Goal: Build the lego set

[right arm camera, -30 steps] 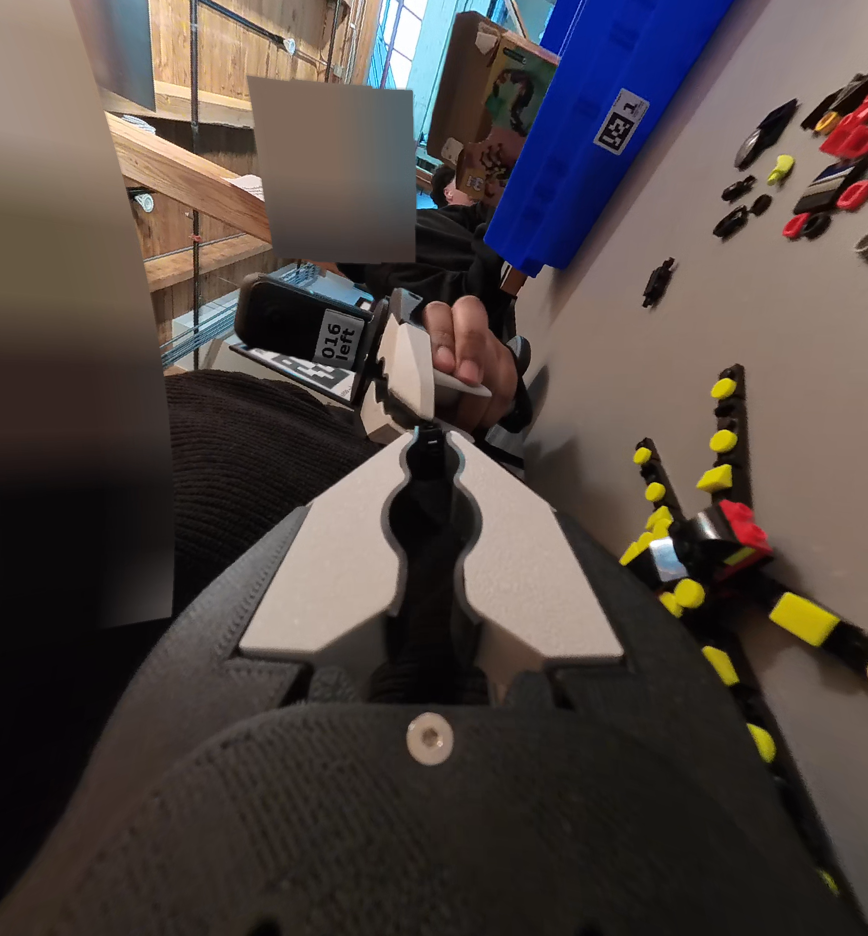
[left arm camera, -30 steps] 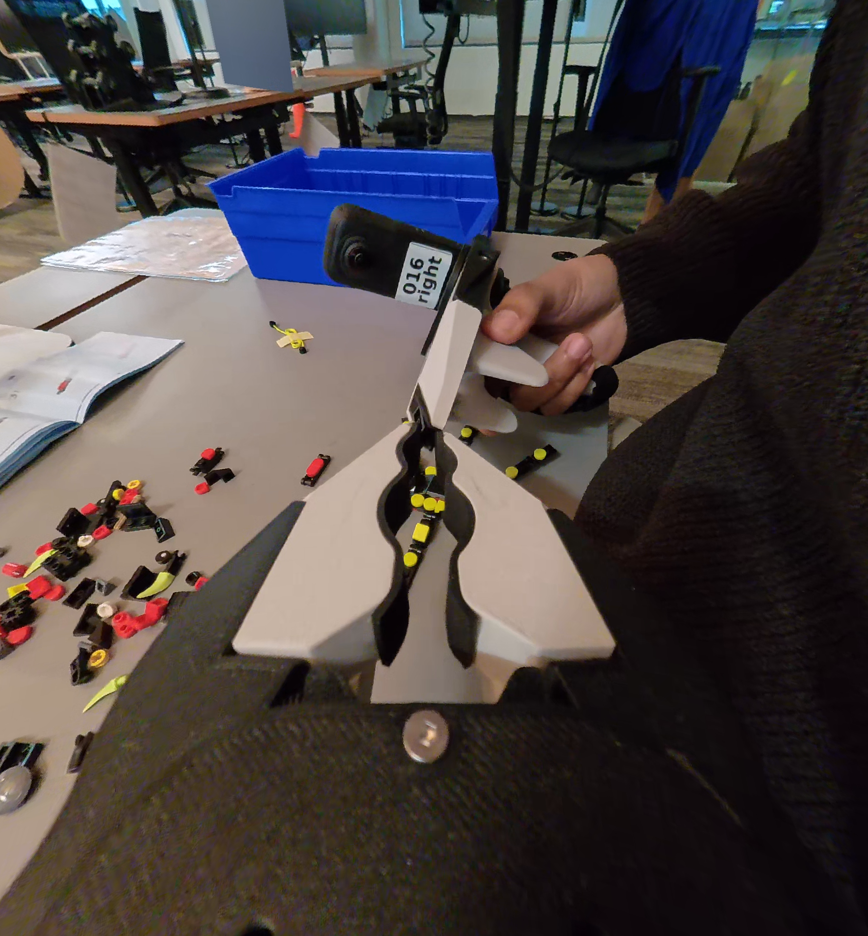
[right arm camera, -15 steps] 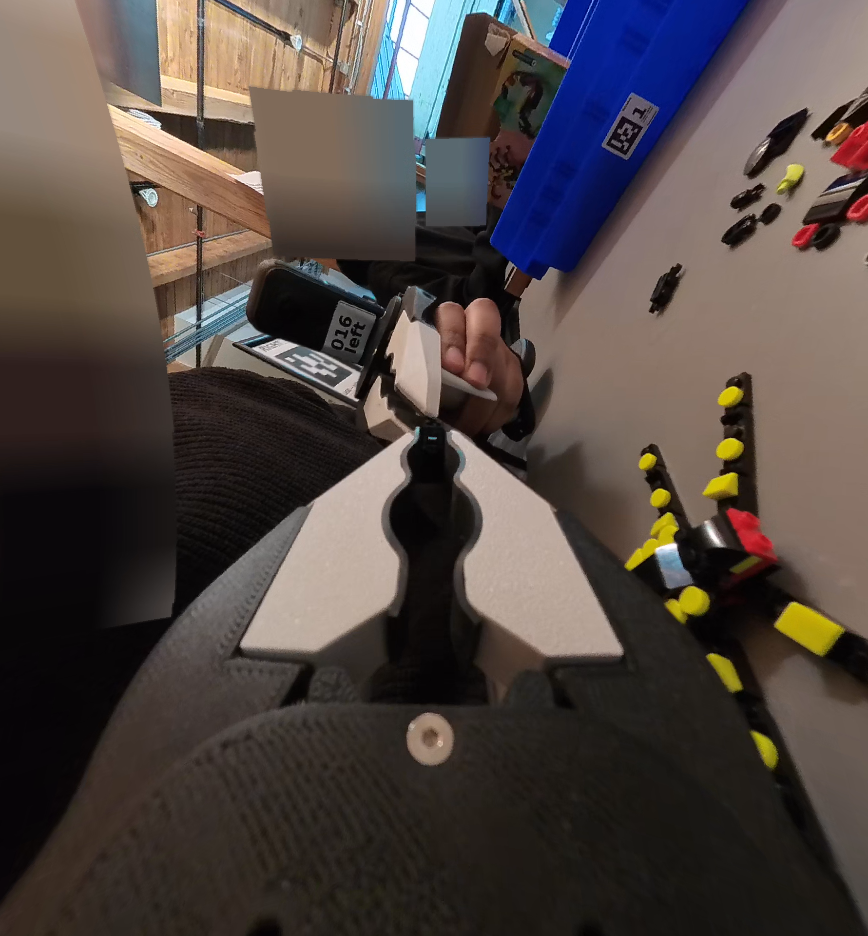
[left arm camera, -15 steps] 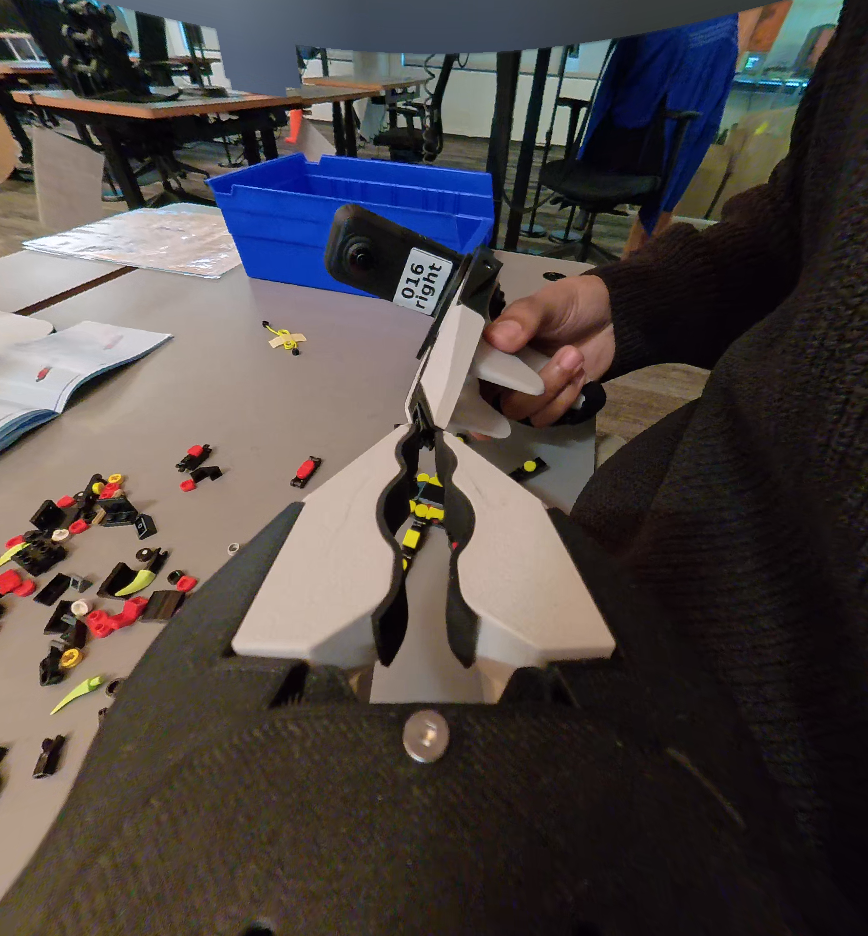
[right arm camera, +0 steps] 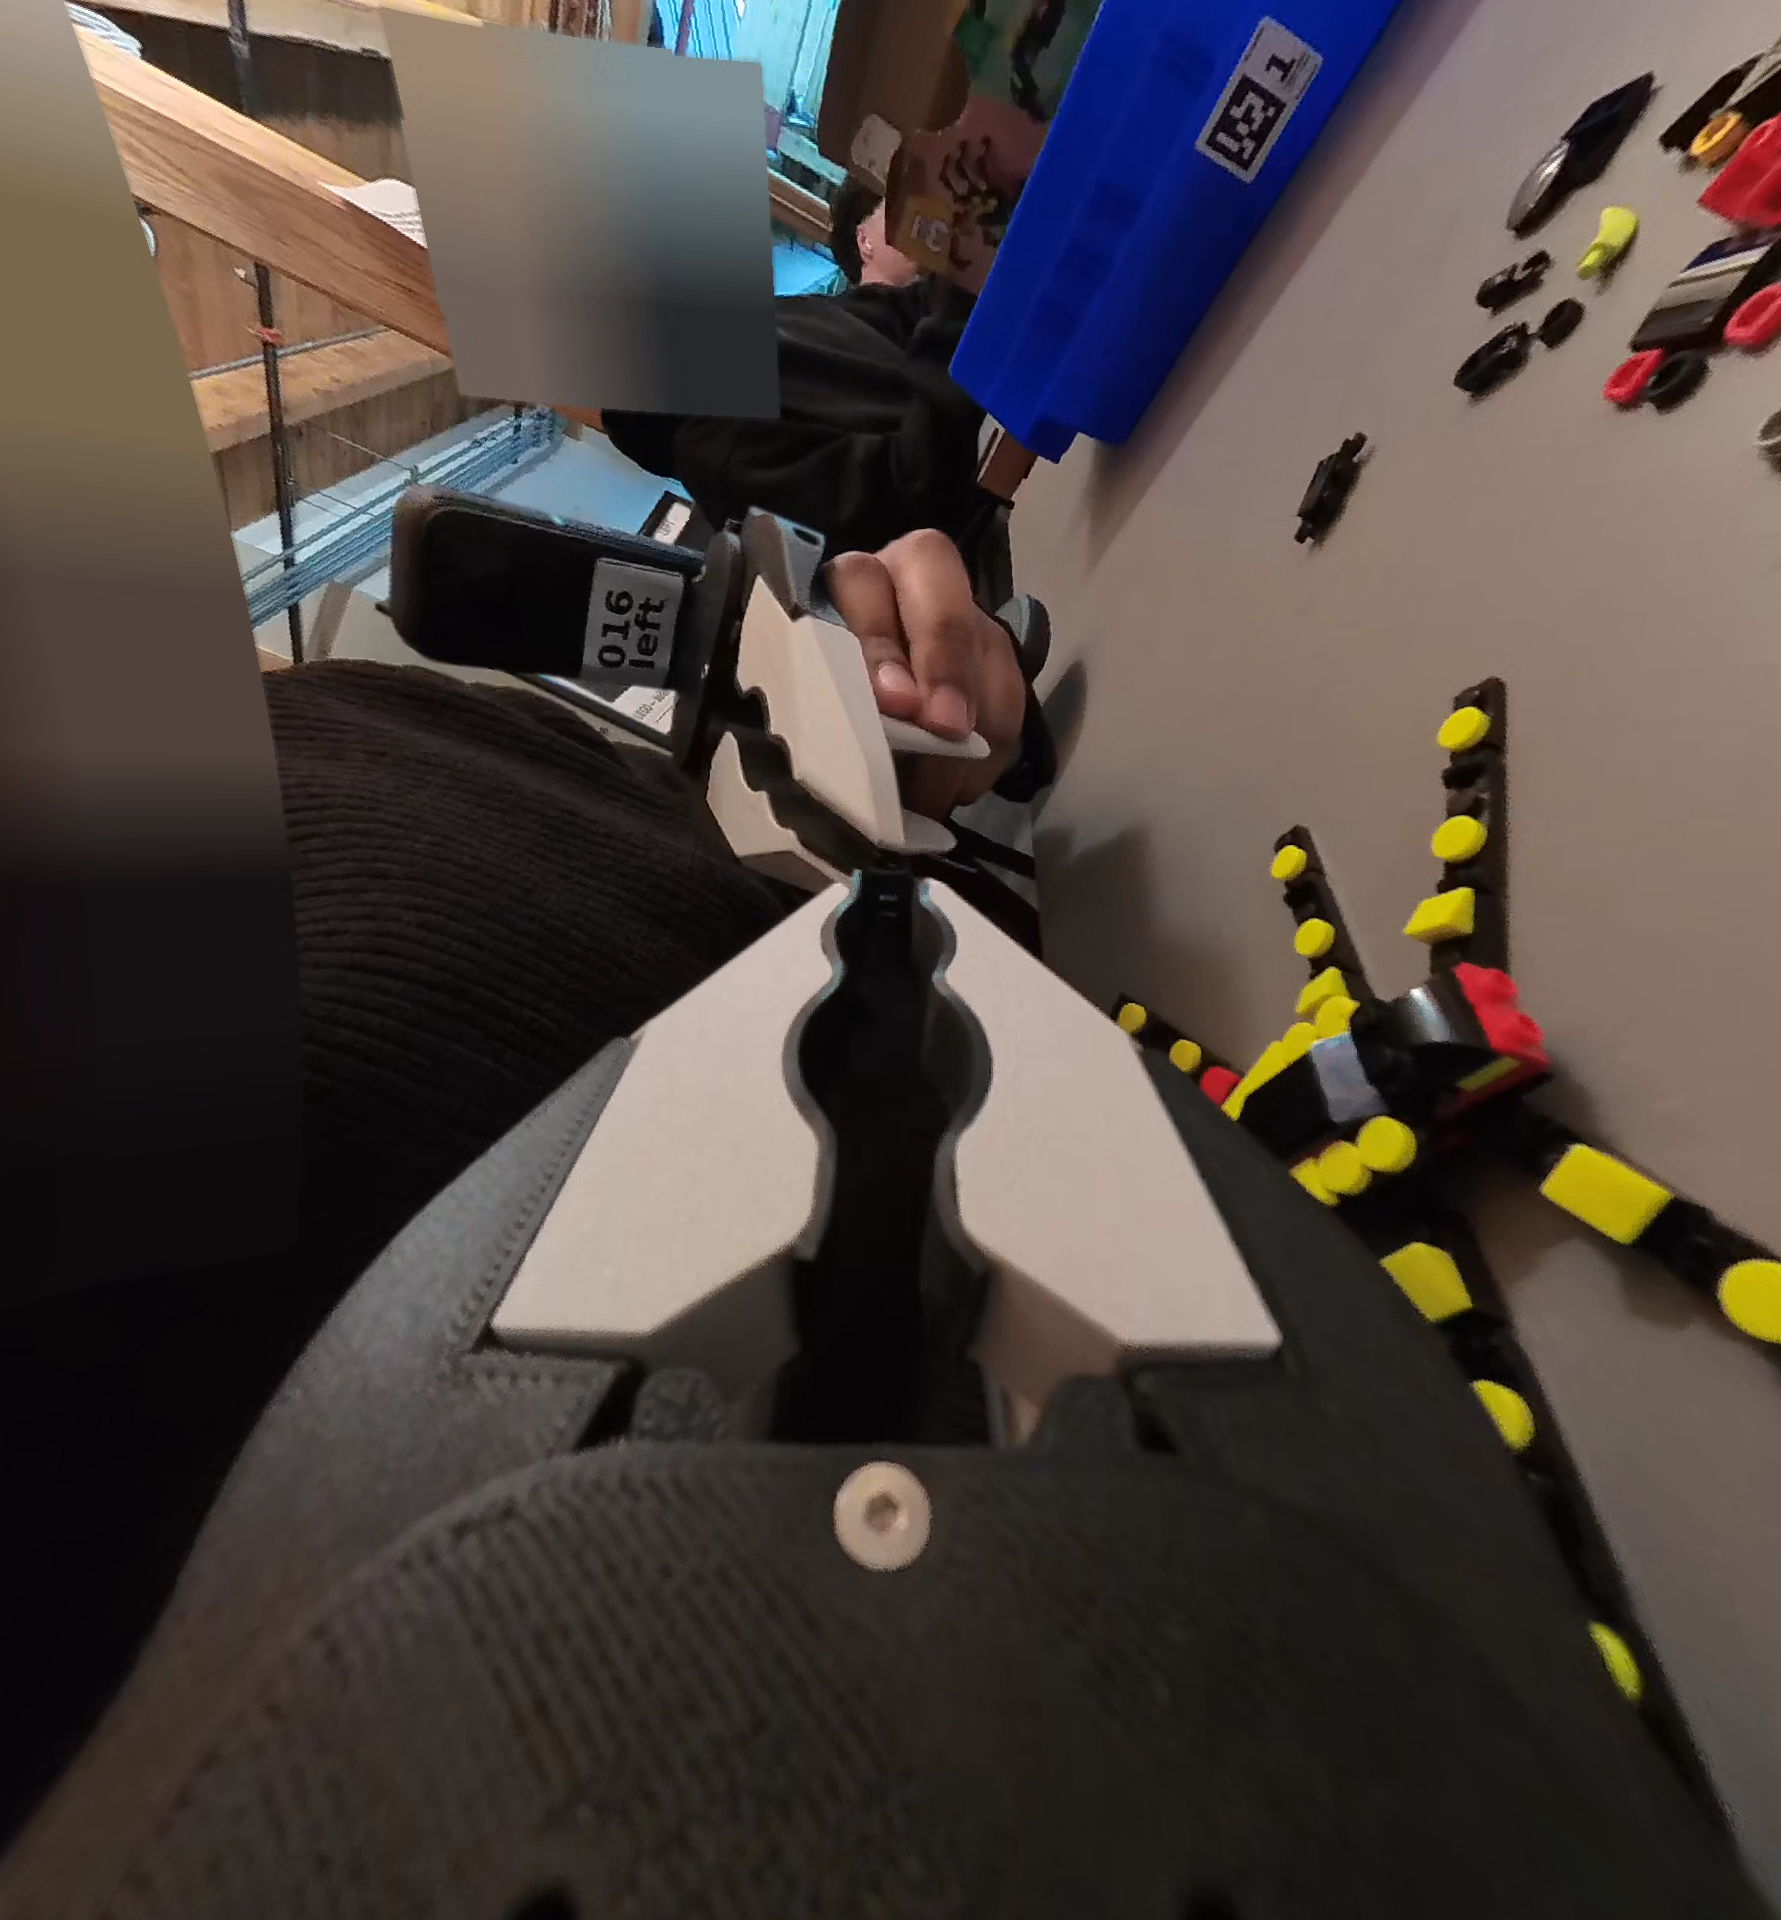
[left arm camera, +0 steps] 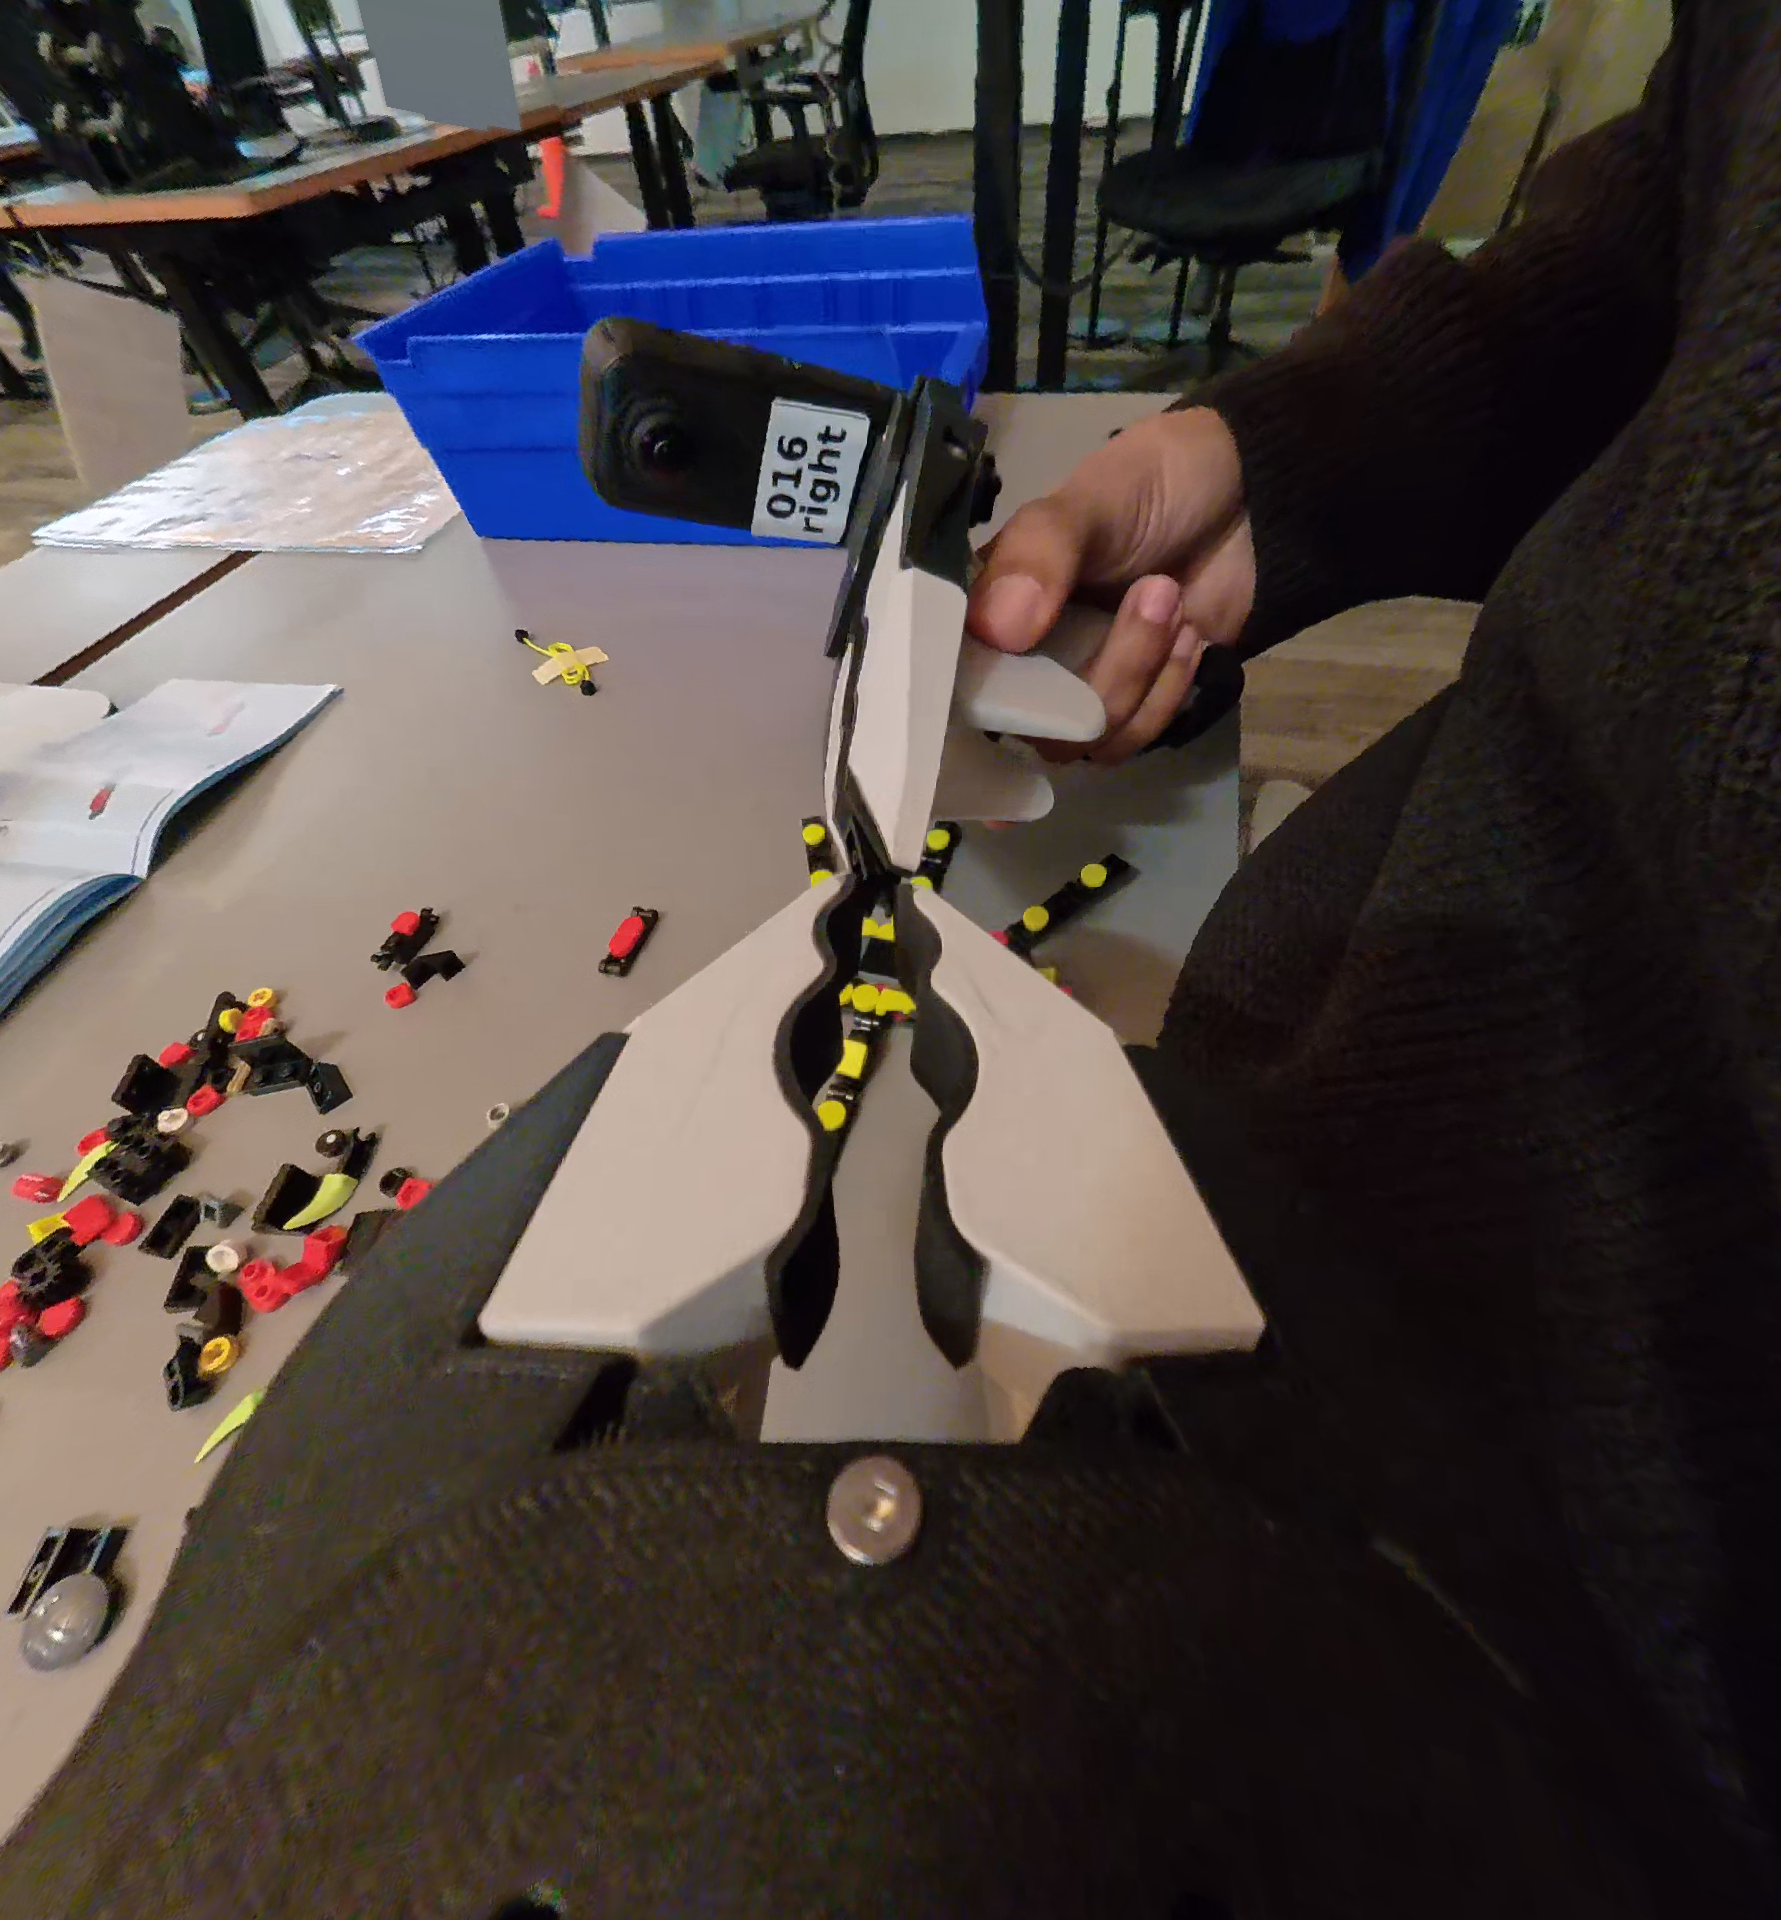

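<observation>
My left gripper (left arm camera: 873, 885) and right gripper (right arm camera: 886, 896) meet tip to tip above the grey table (left arm camera: 450, 790). Both are shut, and a small black Lego piece (right arm camera: 887, 885) sits pinched where the tips meet. The right gripper (left arm camera: 865, 847) comes down from above in the left wrist view. The left gripper (right arm camera: 901, 840) comes in from the upper left in the right wrist view. Below them lies the partly built model (right arm camera: 1385, 1060), black with yellow studs, a red block and long legs. It also shows through the finger gap in the left wrist view (left arm camera: 865, 1003).
Loose red, black and yellow pieces (left arm camera: 190, 1164) are scattered on the left of the table. An open instruction booklet (left arm camera: 86, 790) lies farther left. A blue bin (left arm camera: 740, 312) stands at the back, with a shiny plastic bag (left arm camera: 262, 488) beside it. A person's dark sleeve fills the right.
The two grippers have stayed tip to tip on the small piece. Both have shifted slightly over the model, and the right gripper now stands steeper above the left one.
</observation>
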{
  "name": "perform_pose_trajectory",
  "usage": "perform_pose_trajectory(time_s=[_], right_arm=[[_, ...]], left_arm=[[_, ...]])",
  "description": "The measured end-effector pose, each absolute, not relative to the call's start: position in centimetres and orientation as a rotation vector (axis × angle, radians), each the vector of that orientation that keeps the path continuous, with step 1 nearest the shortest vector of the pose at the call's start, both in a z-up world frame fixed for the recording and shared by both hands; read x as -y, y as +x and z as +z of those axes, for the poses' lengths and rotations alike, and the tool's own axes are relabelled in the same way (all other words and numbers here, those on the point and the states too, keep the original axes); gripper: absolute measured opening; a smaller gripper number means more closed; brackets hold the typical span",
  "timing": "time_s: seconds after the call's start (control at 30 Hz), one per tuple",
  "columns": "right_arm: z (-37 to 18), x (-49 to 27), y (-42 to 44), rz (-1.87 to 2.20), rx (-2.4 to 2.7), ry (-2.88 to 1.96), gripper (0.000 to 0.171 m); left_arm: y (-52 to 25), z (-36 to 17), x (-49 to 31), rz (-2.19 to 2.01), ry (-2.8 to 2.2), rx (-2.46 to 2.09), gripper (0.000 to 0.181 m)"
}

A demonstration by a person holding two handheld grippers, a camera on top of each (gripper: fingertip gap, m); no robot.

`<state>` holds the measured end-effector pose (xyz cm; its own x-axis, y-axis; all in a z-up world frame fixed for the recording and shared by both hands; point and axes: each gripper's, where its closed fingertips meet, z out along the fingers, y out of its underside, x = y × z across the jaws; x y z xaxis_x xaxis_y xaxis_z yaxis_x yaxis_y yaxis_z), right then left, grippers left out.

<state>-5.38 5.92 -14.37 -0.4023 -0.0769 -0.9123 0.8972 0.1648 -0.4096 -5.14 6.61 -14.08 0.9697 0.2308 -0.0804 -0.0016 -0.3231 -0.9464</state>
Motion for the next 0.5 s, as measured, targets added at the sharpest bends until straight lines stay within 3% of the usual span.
perform_pose_trajectory(time_s=[0.5], right_arm=[[-15.7, -5.8, -4.0, -1.267, -1.559, 0.789, 0.007]], left_arm=[[-5.0, -15.0, -6.6, 0.233, -1.953, 0.178, 0.002]])
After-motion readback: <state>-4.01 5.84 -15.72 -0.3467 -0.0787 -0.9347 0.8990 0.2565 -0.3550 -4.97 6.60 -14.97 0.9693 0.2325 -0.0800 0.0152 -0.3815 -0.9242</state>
